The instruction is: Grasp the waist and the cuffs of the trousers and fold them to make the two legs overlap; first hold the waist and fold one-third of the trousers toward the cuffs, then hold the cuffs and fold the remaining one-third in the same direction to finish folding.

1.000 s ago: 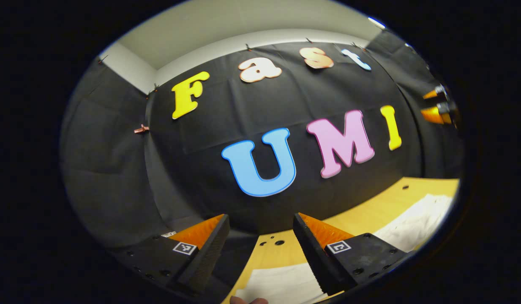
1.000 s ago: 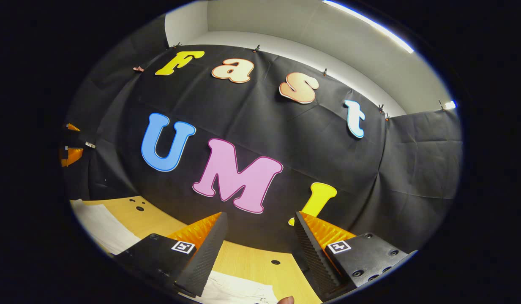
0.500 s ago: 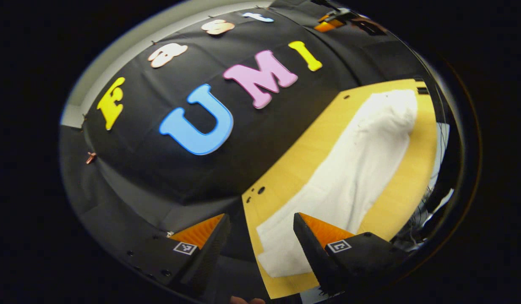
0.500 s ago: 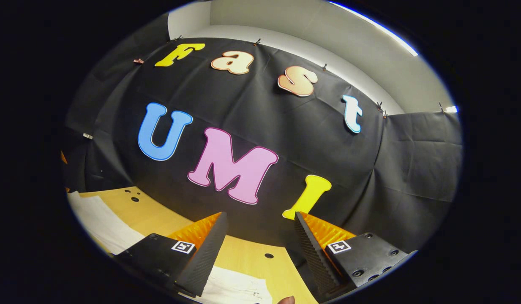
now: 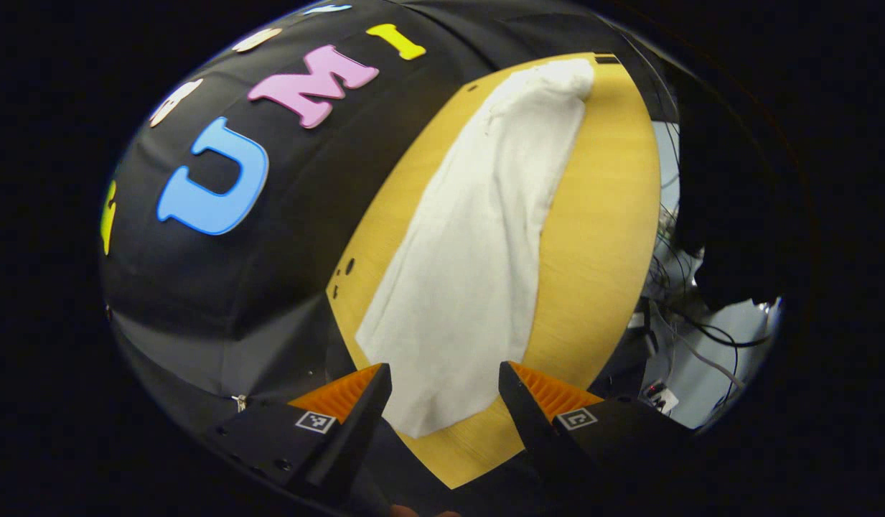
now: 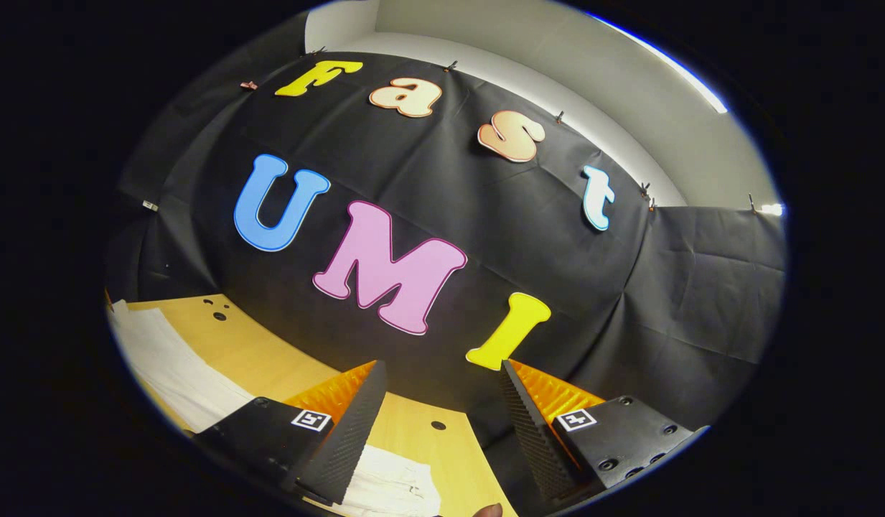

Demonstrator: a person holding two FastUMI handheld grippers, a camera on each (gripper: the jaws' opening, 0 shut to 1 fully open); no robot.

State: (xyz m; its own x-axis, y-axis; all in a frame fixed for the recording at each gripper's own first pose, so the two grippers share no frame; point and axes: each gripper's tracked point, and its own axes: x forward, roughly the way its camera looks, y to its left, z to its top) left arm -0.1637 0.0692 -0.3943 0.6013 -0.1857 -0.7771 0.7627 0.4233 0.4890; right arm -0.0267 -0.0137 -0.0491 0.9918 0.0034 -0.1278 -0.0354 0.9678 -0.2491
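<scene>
A: What is closest in the left gripper view?

B: The left gripper (image 5: 442,402); its two fingers are spread apart and they pinch nothing; between them I see one end of the white trousers (image 5: 478,244), lying below the gripper; I cannot tell if it touches the cloth.

A: And where do the trousers lie?

B: On the yellow wooden table (image 5: 600,215); they are stretched flat in one long strip, from the near end under the gripper to the far end of the table; the far end is a little bunched. Small dark holes (image 5: 345,269) are in the table beside the cloth, on the side of the black cloth wall (image 5: 284,215). Beyond the other table edge some cables (image 5: 672,316) hang.

A: Now the right gripper view?

B: The right gripper (image 6: 442,409) is also spread wide, with nothing between its fingers; just below it lies a crumpled white part of the trousers (image 6: 392,488) on the table (image 6: 263,359); more white cloth runs along the left edge; farther stands the black cloth wall (image 6: 485,215), and above it a pale wall (image 6: 571,50).
</scene>
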